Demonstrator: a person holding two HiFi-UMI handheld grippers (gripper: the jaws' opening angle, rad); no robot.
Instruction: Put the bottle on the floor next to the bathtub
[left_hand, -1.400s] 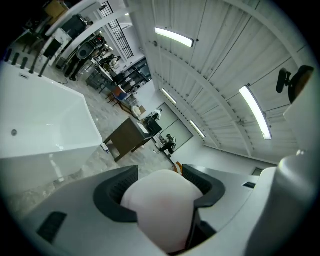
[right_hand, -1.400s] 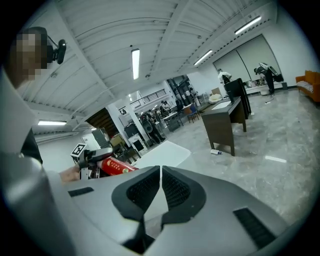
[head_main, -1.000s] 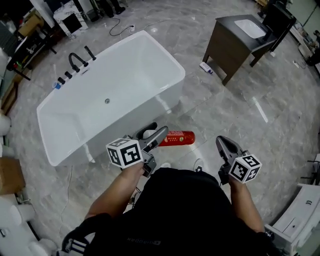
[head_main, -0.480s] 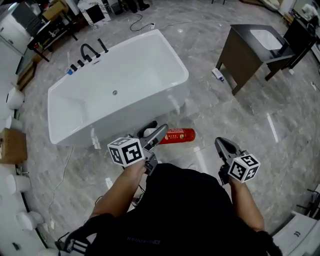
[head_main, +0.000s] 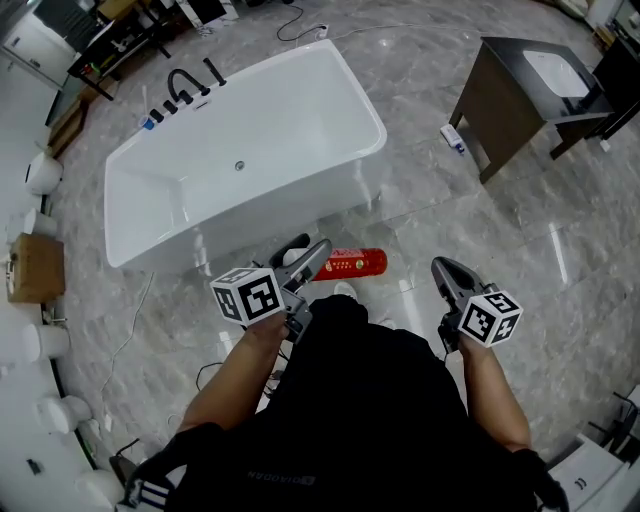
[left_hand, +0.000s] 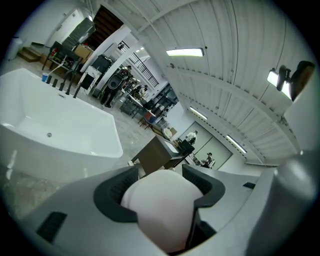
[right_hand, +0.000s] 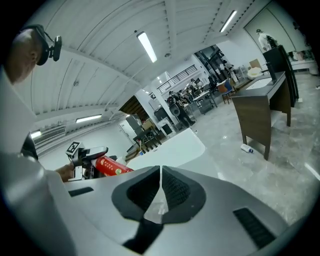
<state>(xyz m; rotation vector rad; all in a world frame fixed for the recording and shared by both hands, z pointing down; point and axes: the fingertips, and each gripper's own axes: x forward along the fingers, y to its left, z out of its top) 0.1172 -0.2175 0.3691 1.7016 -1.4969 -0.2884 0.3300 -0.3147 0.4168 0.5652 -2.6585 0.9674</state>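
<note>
A red bottle (head_main: 357, 263) with a white end lies sideways in the air, held in my left gripper (head_main: 316, 258), above the grey floor just in front of the white bathtub (head_main: 250, 130). In the left gripper view the bottle's white end (left_hand: 160, 205) fills the gap in my left gripper (left_hand: 160, 182), with the bathtub (left_hand: 50, 125) off to the left. My right gripper (head_main: 440, 268) hangs to the right, shut and empty. The right gripper view shows my right gripper (right_hand: 161, 172) with jaws touching, the red bottle (right_hand: 111, 165) at left and the bathtub (right_hand: 177, 145) beyond.
A dark vanity cabinet (head_main: 505, 95) with a white basin stands at the far right, a small bottle (head_main: 453, 138) on the floor beside it. A black faucet (head_main: 185, 85) stands behind the tub. A cardboard box (head_main: 35, 268) and white fixtures line the left. Cables lie on the floor.
The view has shifted, so the bathtub and cabinet sit higher in the picture. Both grippers keep their places in front of the body, and the left still holds the bottle.
</note>
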